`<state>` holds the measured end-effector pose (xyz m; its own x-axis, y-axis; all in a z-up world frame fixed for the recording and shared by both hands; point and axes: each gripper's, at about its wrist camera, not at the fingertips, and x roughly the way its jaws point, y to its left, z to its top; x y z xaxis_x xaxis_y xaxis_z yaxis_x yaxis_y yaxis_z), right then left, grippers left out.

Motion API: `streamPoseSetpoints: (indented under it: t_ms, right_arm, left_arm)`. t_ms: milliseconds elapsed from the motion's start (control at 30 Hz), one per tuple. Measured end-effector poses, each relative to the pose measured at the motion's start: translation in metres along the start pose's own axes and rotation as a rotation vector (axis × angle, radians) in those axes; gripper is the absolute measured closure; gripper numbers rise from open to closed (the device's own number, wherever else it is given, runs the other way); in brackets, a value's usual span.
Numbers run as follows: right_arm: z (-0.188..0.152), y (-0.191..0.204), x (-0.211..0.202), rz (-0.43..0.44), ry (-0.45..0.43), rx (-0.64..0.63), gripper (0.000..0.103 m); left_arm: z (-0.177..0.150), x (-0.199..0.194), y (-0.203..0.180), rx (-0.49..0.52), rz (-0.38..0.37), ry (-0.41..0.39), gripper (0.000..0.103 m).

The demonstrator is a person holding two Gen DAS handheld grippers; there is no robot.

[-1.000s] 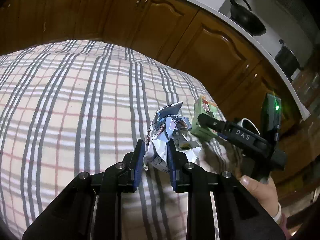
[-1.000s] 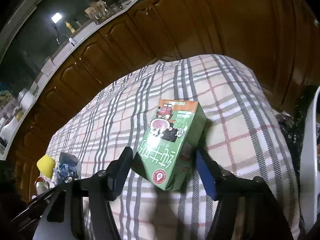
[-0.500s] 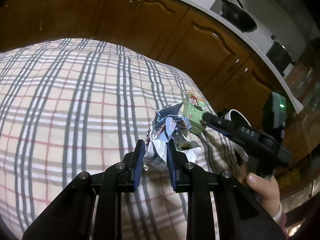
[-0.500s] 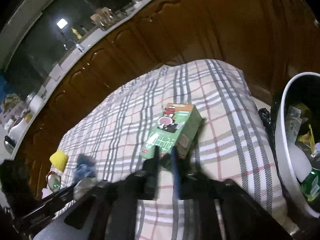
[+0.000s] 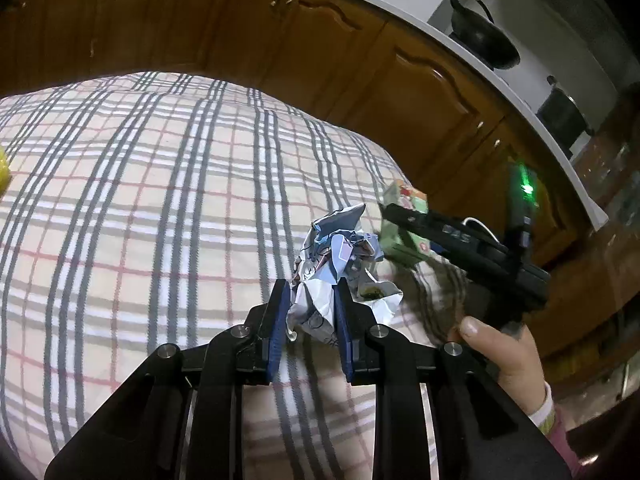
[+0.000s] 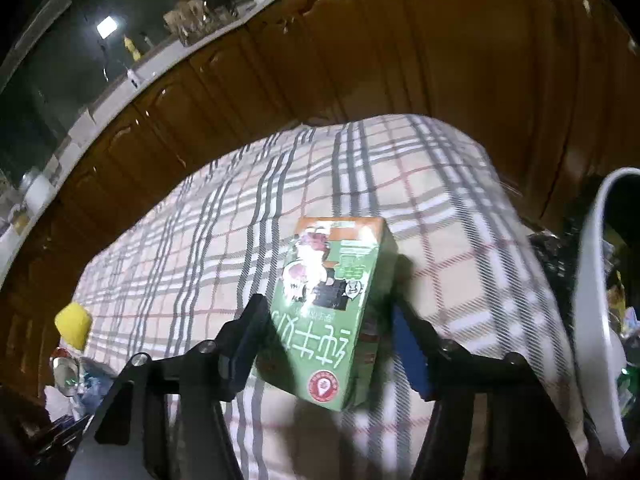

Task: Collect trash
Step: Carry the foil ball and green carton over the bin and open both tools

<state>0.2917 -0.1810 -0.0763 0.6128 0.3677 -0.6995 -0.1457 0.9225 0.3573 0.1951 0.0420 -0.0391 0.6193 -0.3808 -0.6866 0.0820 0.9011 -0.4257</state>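
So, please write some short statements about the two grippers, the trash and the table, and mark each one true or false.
1. The left gripper is shut on the crumpled paper. True.
2. The green carton hangs in the air above the bin. False: it lies on the plaid tablecloth, between the fingers of the right gripper.
3. The right gripper squeezes the carton flat. False: its jaws have just been opening, with gaps on both sides of the carton.
4. A white-rimmed bin with trash in it stands at the right edge of the right wrist view. True.
5. The tablecloth is plain blue. False: it is beige with grey and red checks.
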Motion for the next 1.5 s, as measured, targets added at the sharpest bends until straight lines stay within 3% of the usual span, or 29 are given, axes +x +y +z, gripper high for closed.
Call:
streamPoseSetpoints:
  t_ms: [233,633,1033,1500]
  right_arm:
    - [-0.020,-0.024,-0.060,0.089,-0.062,0.029,0.044]
    - [-0.051,-0.088,-0.152,0.105,-0.177,0.122,0.045]
    - [-0.056,-0.151,-0.191,0.035,-0.255,0.212,0.046]
    - [-0.047,-0.179,-0.195,-0.005,-0.271,0.233,0.046]
  left_arm:
    - [-0.005,0.014,-0.031,0.059,-0.031,0.034,0.082]
    - [-0.016,0.042,-0.116,0.214,-0.106,0.101,0.082]
    - [-0.012,0.067,-0.187,0.349,-0.123,0.128,0.082]
    - [-0.005,0.094,-0.244,0.456,-0.107,0.131,0.082]
